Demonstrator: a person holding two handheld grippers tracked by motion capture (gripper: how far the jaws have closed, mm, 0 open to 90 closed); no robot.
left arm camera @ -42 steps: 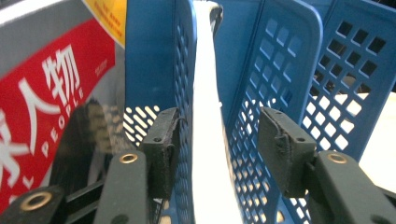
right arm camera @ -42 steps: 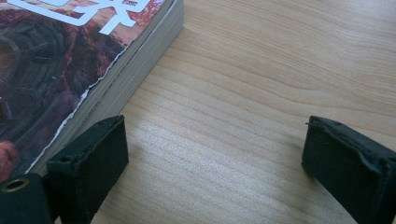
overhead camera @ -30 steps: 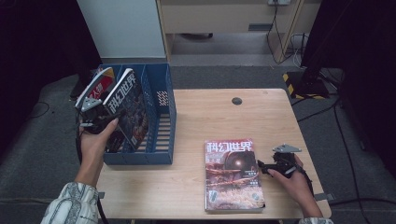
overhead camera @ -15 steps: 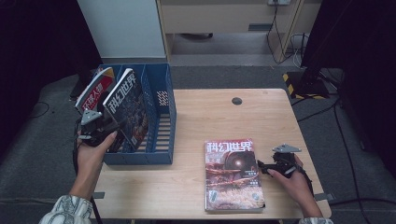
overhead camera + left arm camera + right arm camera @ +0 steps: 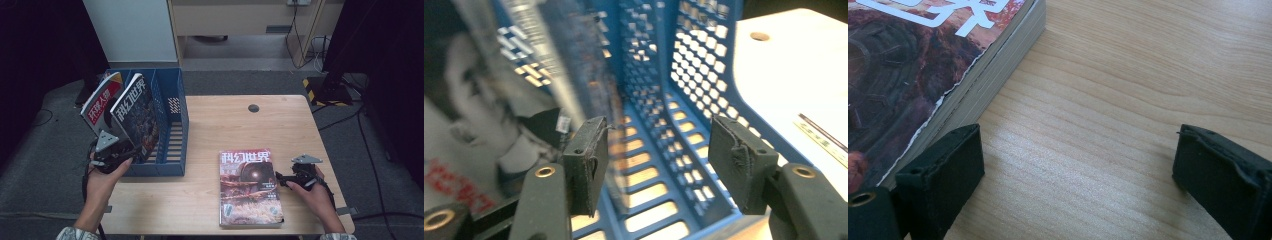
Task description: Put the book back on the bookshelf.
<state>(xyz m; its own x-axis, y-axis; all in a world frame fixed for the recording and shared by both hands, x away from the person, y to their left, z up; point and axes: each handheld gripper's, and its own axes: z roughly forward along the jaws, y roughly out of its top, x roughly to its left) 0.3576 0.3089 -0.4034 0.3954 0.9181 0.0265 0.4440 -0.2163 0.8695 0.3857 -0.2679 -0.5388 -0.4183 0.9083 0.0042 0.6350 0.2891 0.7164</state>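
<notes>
A blue file rack (image 5: pixel 172 127) stands at the table's left. Two magazines lean in it, one with a red and white cover (image 5: pixel 101 102) and one with a dark cover (image 5: pixel 136 114). My left gripper (image 5: pixel 116 151) is at the rack's near left corner, just below the dark magazine. In the left gripper view it (image 5: pixel 659 150) is open, the rack's slotted floor (image 5: pixel 659 165) showing between the jaws and the magazine covers (image 5: pixel 479 110) at the left. A stack of magazines (image 5: pixel 248 187) lies flat near the front edge. My right gripper (image 5: pixel 280 176) sits open by the stack's right side, its jaws (image 5: pixel 1078 160) over bare wood beside the stack's edge (image 5: pixel 993 75).
The wooden table (image 5: pixel 235 125) has a round cable hole (image 5: pixel 253 108) at its far side. A white cabinet (image 5: pixel 132 30) stands behind the rack, and cables (image 5: pixel 305 35) trail on the floor beyond the table.
My left gripper has drawn back toward me, down to the rack's near corner. The magazines and the right gripper have stayed put.
</notes>
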